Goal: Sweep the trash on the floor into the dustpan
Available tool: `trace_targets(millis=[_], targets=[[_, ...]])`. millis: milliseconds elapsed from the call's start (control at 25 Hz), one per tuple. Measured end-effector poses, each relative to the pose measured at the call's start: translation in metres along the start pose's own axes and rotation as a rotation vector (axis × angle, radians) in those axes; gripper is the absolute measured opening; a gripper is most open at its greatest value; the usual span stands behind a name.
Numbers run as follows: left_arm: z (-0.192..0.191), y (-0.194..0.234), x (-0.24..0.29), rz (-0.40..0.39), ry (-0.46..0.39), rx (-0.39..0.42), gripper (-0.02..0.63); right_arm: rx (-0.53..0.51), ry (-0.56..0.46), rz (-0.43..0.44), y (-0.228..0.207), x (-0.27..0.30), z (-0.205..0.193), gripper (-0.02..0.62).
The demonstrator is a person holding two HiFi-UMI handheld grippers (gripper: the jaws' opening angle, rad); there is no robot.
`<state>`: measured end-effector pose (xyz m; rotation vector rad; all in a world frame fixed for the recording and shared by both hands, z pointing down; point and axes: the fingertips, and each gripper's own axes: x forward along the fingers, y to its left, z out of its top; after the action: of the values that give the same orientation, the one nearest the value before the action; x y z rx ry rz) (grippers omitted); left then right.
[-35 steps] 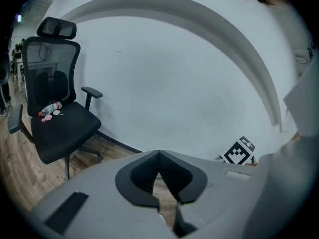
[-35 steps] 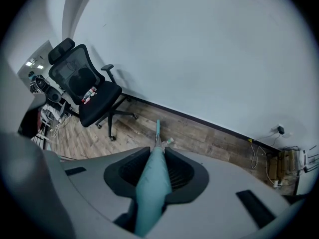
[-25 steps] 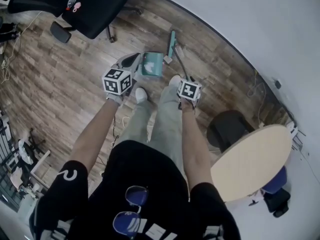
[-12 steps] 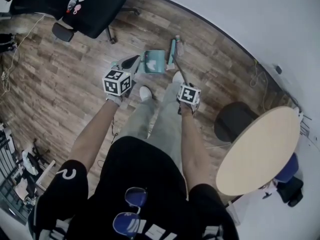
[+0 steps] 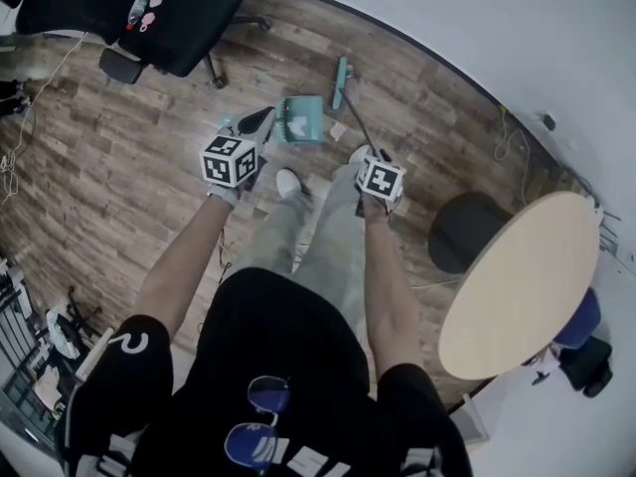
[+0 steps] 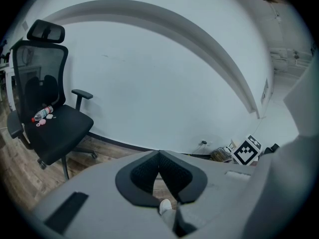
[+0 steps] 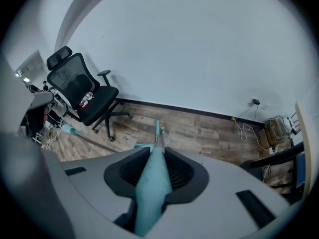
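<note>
A teal dustpan (image 5: 301,121) stands on the wood floor just ahead of my feet. Its long handle (image 5: 227,124) runs up through my left gripper (image 5: 256,123), which is shut on it. In the left gripper view the jaw tips (image 6: 159,153) meet and a dark rod (image 6: 182,224) shows below them. My right gripper (image 5: 370,159) is shut on the teal grip of the broom handle (image 7: 152,183). The broom head (image 5: 340,81) rests on the floor to the right of the dustpan. A small white scrap of trash (image 5: 336,129) lies between them.
A black office chair (image 5: 169,13) with small items on its seat stands at the far left. At the right are a round wooden table (image 5: 517,281) and a black round stool (image 5: 465,232). Cables (image 5: 509,132) trail along the white wall. My shoes (image 5: 288,182) are behind the dustpan.
The broom head has shifted slightly away from me along the floor. The dustpan stays beside the left gripper, and both grippers keep their grip.
</note>
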<state>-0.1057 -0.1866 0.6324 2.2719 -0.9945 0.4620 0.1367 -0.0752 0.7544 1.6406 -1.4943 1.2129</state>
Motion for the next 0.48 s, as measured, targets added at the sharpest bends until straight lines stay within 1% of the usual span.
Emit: trace_targets(millis=[120,240,480], targets=[[0.003,0.0,0.004,0.008,-0.008,-0.007,-0.002,-0.02,-0.062,-0.004,-0.006,-0.001,0.038,0.084],[0.009,0.001,0.013,0.024,-0.016,-0.019,-0.002,-0.04,-0.092,-0.009,-0.014,0.005,0.075,0.084],[0.026,0.007,0.04,0.063,-0.027,-0.046,-0.002,-0.056,-0.082,0.006,-0.026,0.034,0.128,0.084]])
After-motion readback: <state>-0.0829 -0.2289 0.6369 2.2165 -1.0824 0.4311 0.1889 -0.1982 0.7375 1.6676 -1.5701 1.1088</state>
